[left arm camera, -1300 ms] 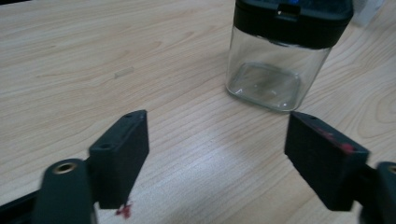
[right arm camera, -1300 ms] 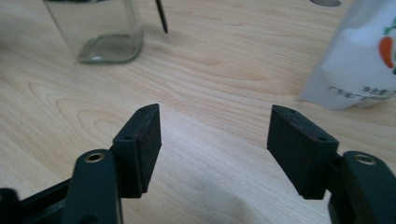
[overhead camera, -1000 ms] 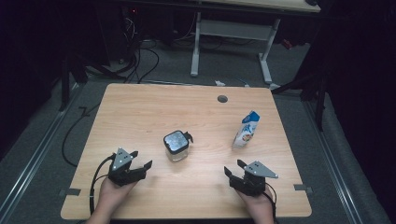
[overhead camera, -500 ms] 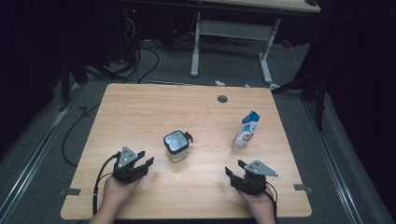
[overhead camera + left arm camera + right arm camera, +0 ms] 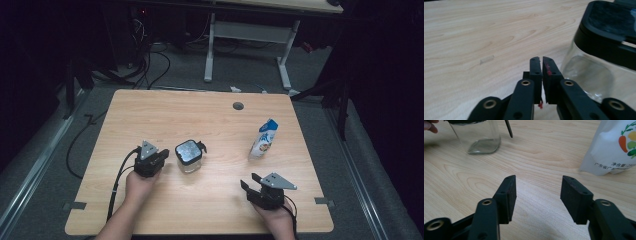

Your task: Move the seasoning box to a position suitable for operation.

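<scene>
Now your left gripper (image 5: 161, 156), jaws just closed on nothing, sits just left of the glass jar (image 5: 188, 156). Your right gripper (image 5: 250, 182) waits open, near and farther right.

My grippers' jaws are black. The jar (image 5: 188, 156) is clear glass under a black lid; the pouch (image 5: 263, 139) is white and blue with vegetable prints; the table (image 5: 165, 117) shows pale wood grain.

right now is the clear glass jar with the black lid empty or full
Empty: the clear glass jar with the black lid shows only bare glass and its base through the walls.
</scene>
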Available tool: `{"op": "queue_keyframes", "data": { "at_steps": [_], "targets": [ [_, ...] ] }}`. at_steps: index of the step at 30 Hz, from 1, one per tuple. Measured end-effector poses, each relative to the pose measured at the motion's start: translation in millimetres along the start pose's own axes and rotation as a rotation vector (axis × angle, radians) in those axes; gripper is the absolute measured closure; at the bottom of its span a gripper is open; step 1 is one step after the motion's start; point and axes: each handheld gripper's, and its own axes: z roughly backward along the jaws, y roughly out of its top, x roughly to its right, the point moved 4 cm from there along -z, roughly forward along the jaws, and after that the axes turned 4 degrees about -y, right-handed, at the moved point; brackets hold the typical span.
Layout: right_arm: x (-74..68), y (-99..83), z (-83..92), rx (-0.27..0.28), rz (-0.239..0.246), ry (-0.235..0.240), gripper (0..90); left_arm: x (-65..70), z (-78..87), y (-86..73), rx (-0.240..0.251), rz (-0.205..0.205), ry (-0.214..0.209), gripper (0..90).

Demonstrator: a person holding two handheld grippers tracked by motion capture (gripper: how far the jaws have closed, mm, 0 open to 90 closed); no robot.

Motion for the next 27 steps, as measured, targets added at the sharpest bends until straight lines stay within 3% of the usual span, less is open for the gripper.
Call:
{"op": "queue_keyframes", "data": {
  "at_steps": [5, 9, 13, 18, 24, 27],
  "targets": [
    [0.1, 0.4, 0.3, 0.012, -0.001, -0.013, 58.9, -0.6, -9.4, 10.0, 0.000, -0.008, -0.002, 90.0],
    [-0.7, -1.0, 0.9, 0.000, -0.005, 0.032, 74.4, 1.9, -13.2, 18.3, 0.008, -0.040, -0.010, 90.0],
    [-3.5, -2.0, 1.3, 0.002, 0.035, 0.014, 89.5, 4.2, -13.7, 23.7, 0.024, -0.027, -0.032, 90.0],
    [-3.5, -4.1, -0.9, -0.009, 0.041, 0.006, 89.6, 6.3, -14.0, 25.2, 0.018, -0.024, -0.049, 90.0],
    [-2.8, -3.3, -1.2, -0.002, 0.026, 0.000, 76.8, 11.1, -13.0, 22.5, 0.017, -0.039, -0.048, 90.0],
    [-2.6, -4.4, -2.2, -0.007, 0.026, -0.002, 75.8, 11.6, -11.4, 21.4, 0.017, -0.033, -0.058, 90.0]
  ]
}}
